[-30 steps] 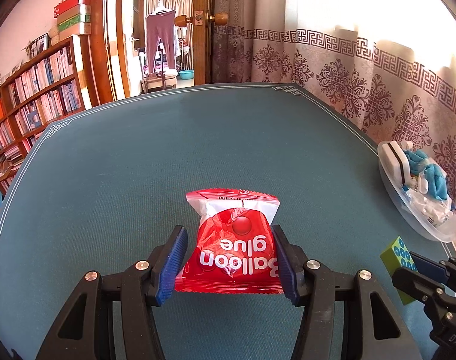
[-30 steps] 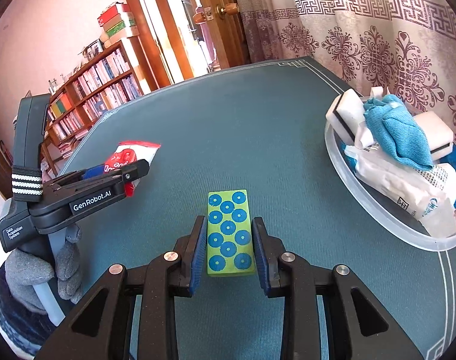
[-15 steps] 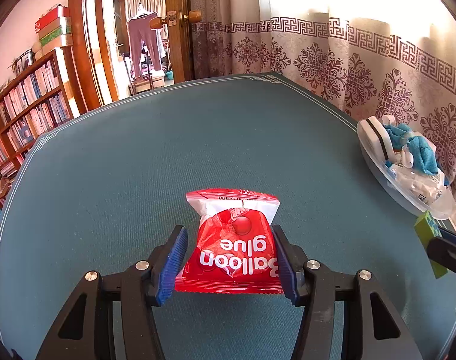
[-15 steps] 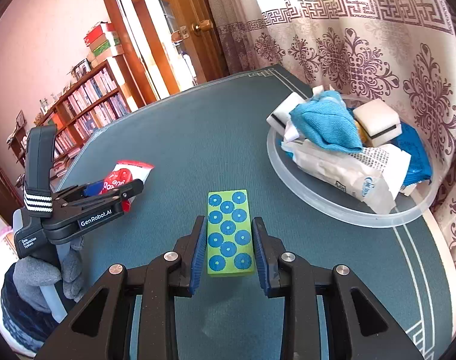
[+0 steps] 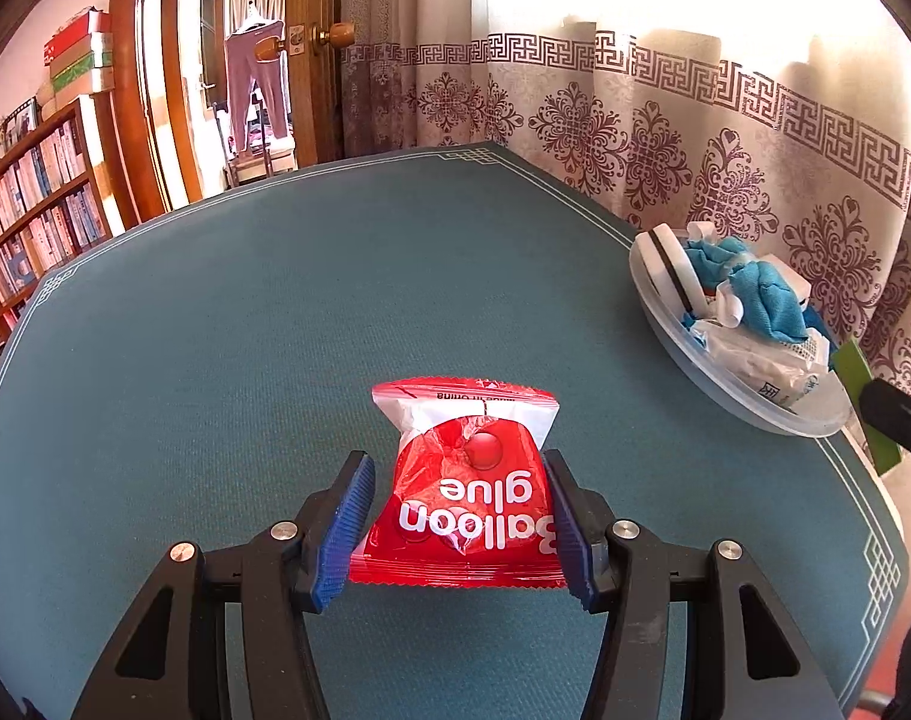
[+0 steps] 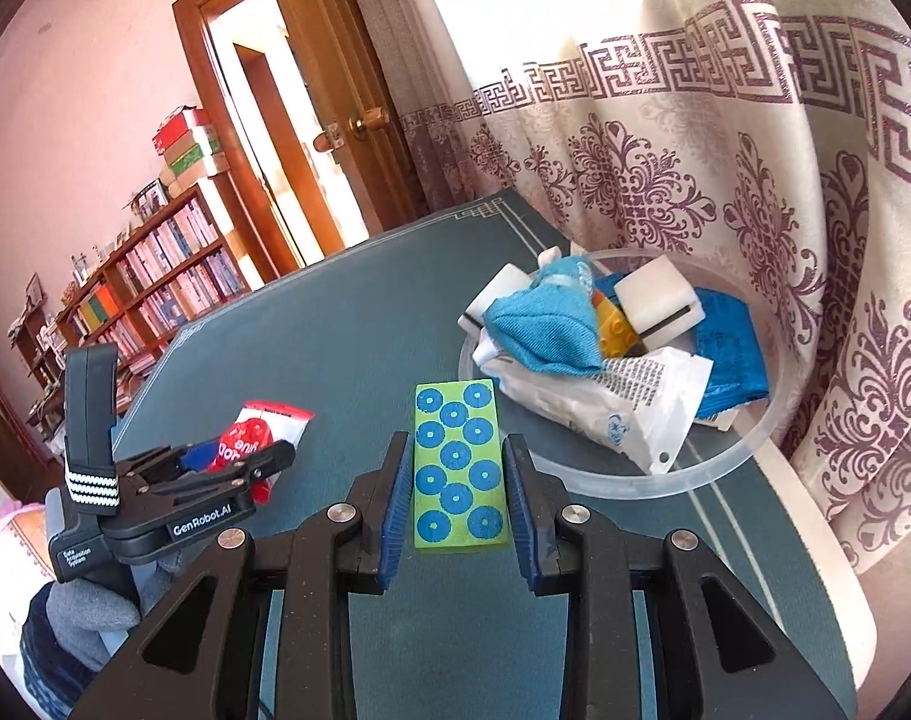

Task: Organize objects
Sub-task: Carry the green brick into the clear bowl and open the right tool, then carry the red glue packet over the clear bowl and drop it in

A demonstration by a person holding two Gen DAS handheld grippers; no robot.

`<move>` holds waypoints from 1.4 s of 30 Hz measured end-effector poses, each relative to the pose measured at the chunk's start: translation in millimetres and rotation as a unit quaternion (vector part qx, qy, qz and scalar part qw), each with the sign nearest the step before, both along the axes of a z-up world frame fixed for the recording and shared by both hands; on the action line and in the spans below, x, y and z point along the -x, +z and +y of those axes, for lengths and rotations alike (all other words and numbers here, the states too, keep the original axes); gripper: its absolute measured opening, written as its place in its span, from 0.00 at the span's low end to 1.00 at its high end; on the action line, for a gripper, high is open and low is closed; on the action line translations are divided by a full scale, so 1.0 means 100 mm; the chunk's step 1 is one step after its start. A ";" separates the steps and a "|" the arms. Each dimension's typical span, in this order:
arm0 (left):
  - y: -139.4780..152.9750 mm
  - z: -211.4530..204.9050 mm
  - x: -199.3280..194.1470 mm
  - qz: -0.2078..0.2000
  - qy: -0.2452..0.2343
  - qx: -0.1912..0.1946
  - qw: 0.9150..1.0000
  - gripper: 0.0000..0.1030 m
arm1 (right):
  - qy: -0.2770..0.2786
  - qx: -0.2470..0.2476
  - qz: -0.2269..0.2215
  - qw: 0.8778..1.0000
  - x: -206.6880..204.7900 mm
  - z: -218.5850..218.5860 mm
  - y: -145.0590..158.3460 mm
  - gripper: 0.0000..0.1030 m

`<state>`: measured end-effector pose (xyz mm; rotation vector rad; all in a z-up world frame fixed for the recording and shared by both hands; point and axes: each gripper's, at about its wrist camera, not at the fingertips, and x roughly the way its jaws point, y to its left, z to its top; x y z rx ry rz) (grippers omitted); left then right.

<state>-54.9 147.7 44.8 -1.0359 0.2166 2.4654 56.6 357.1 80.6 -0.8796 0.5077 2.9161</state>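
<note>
Right wrist view: your right gripper [image 6: 458, 483] is clamped on the green block [image 6: 460, 468], carried clear of the table [image 6: 335, 324] and just short of the bowl [image 6: 725, 459]. Your left gripper [image 5: 458, 525] pinches the red packet [image 5: 470, 498] by its sides, jaws partly open to its width, well short of the bowl [image 5: 749, 408] and to its left. The bowl is piled with a blue cloth [image 6: 542, 333], white sponges [image 6: 659, 297] and a white pouch [image 6: 611, 405], so bring the block over the near rim and let go over a low gap beside the pouch. Release low, or it may, I judge, bounce off the pile. Hold the packet back from the bowl until the right gripper is clear.
</note>
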 end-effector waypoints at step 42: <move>0.04 0.41 -0.08 -0.010 -0.030 -0.003 0.999 0.57 | -0.097 -0.106 0.014 0.990 0.03 0.48 0.01 0.41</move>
